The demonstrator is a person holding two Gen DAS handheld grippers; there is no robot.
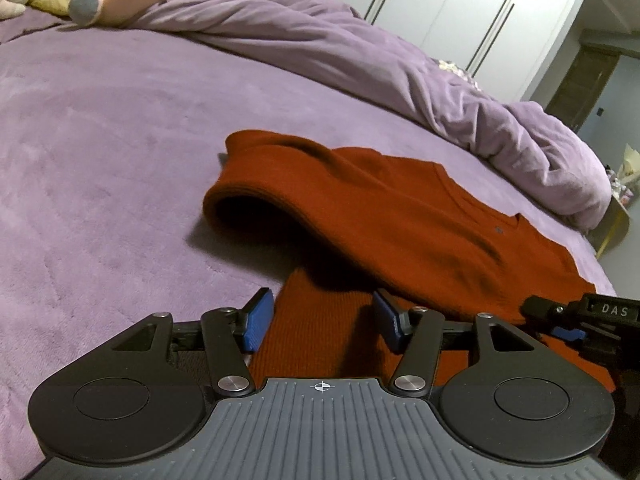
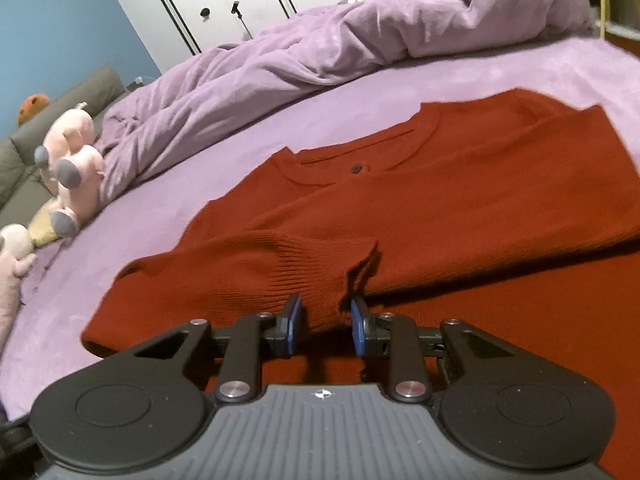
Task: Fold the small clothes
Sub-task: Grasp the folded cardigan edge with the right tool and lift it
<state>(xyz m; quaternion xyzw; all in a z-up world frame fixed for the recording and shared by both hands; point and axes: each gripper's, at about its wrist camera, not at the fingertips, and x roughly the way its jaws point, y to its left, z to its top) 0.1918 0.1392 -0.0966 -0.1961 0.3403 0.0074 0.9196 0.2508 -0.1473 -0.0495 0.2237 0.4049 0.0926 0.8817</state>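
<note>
A rust-red knit sweater (image 1: 400, 216) lies on the purple bed (image 1: 100, 140), a sleeve folded across its body. My left gripper (image 1: 320, 318) is open, its blue pads on either side of the sweater's lower hem. In the right wrist view the sweater (image 2: 460, 184) shows its neckline and a dark button (image 2: 357, 168). My right gripper (image 2: 325, 322) is open, its pads on either side of the ribbed cuff (image 2: 320, 276) of the folded sleeve, not pressing on it. The right gripper also shows at the right edge of the left wrist view (image 1: 568, 320).
A rumpled purple duvet (image 1: 360, 52) lies along the far side of the bed. Pink plush toys (image 2: 72, 172) sit at the bed's left end by a grey sofa (image 2: 36, 140). White wardrobe doors (image 1: 460, 4) stand behind.
</note>
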